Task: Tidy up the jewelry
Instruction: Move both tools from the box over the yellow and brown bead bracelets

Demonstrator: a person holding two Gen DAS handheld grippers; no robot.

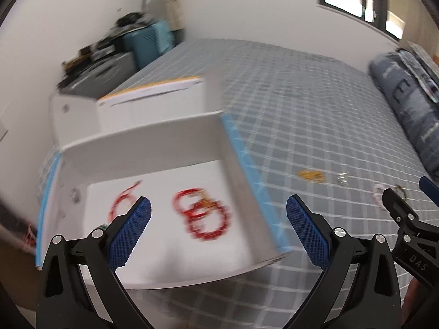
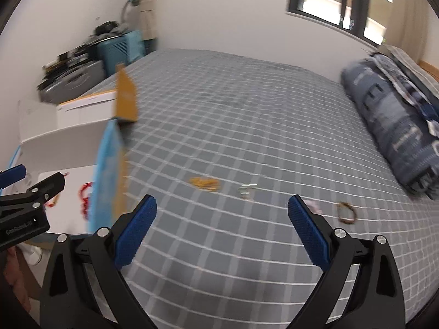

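Note:
An open white box (image 1: 153,139) with blue sides sits on the checked bed; red bead bracelets (image 1: 203,213) and a thin red string piece (image 1: 123,197) lie inside. My left gripper (image 1: 218,219) is open and empty, above the box's near edge. My right gripper (image 2: 222,219) is open and empty over the bedspread. On the bed lie a gold chain (image 2: 205,183), a small silver piece (image 2: 247,190), a pink-white bracelet (image 2: 312,205) partly behind the right finger, and a brown bead bracelet (image 2: 346,213). The box (image 2: 65,137) shows at the left of the right wrist view.
A second white box with an orange lid (image 1: 153,96) stands behind the first. A rolled blue quilt (image 2: 392,126) lies along the bed's right side. A cluttered side table (image 1: 101,63) and a wall stand at the far left; a window (image 2: 343,2) is at the back.

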